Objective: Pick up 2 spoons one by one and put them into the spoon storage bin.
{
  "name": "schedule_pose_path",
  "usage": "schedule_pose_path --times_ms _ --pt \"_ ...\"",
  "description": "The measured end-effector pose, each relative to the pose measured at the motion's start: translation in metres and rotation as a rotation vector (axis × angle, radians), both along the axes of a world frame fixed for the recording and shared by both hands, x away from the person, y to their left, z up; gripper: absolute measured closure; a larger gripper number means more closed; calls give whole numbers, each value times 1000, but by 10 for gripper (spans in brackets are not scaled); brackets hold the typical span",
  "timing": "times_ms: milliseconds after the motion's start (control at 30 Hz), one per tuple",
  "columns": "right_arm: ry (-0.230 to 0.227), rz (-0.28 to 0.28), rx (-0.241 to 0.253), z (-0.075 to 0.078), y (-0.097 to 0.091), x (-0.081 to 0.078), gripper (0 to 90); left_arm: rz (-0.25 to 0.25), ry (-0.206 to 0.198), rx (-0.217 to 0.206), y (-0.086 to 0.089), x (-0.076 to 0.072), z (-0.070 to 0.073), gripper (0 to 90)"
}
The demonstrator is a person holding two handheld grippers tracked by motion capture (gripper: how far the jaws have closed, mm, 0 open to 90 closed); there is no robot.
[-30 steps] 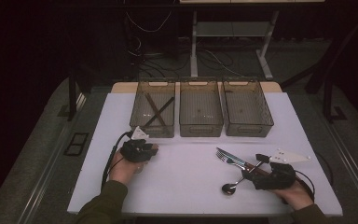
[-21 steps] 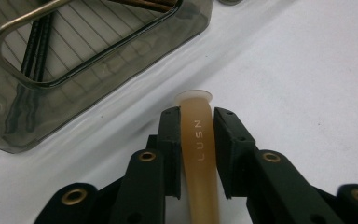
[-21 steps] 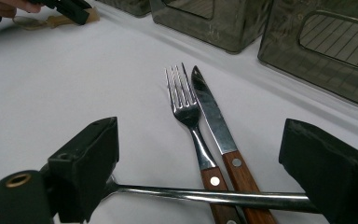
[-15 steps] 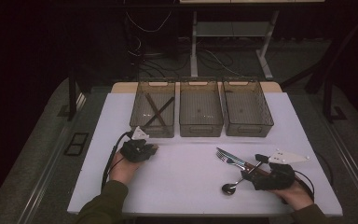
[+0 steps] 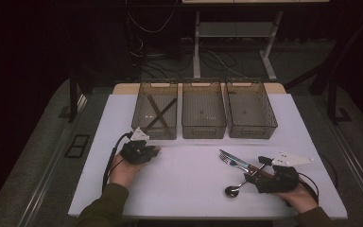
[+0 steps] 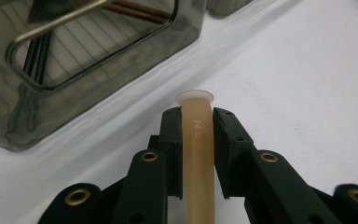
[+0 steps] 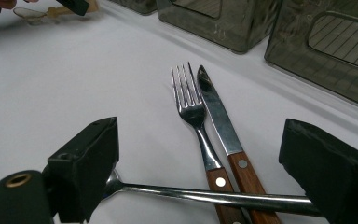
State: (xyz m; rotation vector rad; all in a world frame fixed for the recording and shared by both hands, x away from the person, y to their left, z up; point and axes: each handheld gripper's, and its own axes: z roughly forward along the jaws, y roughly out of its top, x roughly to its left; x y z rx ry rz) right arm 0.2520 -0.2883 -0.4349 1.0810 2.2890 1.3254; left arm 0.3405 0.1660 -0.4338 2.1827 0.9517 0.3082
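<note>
White tabletop under both hands: my left gripper (image 6: 196, 154), jaws just closing, clamps a beige plastic handle (image 6: 198, 158); my right gripper (image 7: 205, 172) gapes over the metal spoon (image 7: 214, 196)

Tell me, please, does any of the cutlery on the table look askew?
Yes: the metal spoon lies crosswise over the wooden handles of the fork and knife, which lie side by side, between the open right gripper jaws.

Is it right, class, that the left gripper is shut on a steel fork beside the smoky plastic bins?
Not quite. The left gripper is shut on a pale beige plastic handle, not a fork, as the left gripper view shows. It does sit beside the smoky plastic bins.
</note>
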Motion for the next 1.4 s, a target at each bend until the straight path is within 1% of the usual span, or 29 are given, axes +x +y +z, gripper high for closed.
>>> schedule_pose_path --times_ms 33,67,167,200,267,333,367,433,533,567,633,667,833,933,967,1100,1167,1267,1333,1400 --pt "0 2 0 0 0 0 122 4 -2 -9 0 -1 1 742" --pt "-1 2 -1 0 0 0 122 -6 -8 -9 0 -1 4 742" --pt "-4 3 -2 0 0 0 122 -10 -11 -44 -1 -3 9 741" --pt "-4 4 -2 0 0 0 122 -21 -13 -46 -1 -3 10 741" --pt "-4 4 -3 0 0 0 122 -16 -9 -67 -3 -4 13 741" --pt "-3 3 -1 0 1 0 122 -34 -10 -59 -3 -4 17 740" --pt "-2 3 -2 0 1 0 122 -35 -10 -62 -3 -4 18 740" --pt "-1 2 0 0 1 0 122 -42 -8 -77 -3 -3 19 741" --pt "2 0 2 0 0 0 122 -58 -2 -83 -6 -2 21 740" --pt "3 0 3 0 0 0 122 -59 1 -91 -8 -2 22 740" --pt "3 -2 6 0 0 0 122 -72 1 -92 -12 -1 25 741" --pt "3 -3 6 0 0 0 122 -83 4 -85 -14 0 27 740" --pt "0 -4 8 0 0 0 122 -111 9 -96 -26 4 35 741" --pt "1 -2 10 -1 -1 1 122 -135 6 -91 -33 8 40 741" --pt "5 -2 13 -1 0 1 122 -137 12 -97 -36 9 42 740" --pt "11 4 10 -3 1 1 122 -171 11 -84 -48 16 51 741" --pt "13 10 10 -3 2 0 122 -175 8 -82 -54 20 57 740" --pt "14 13 6 -3 2 0 121 -183 12 -97 -61 26 65 740" --pt "18 13 9 -4 2 0 122 -196 7 -90 -65 31 70 740" --pt "16 18 8 -4 2 0 122 -198 5 -95 -71 35 75 740"
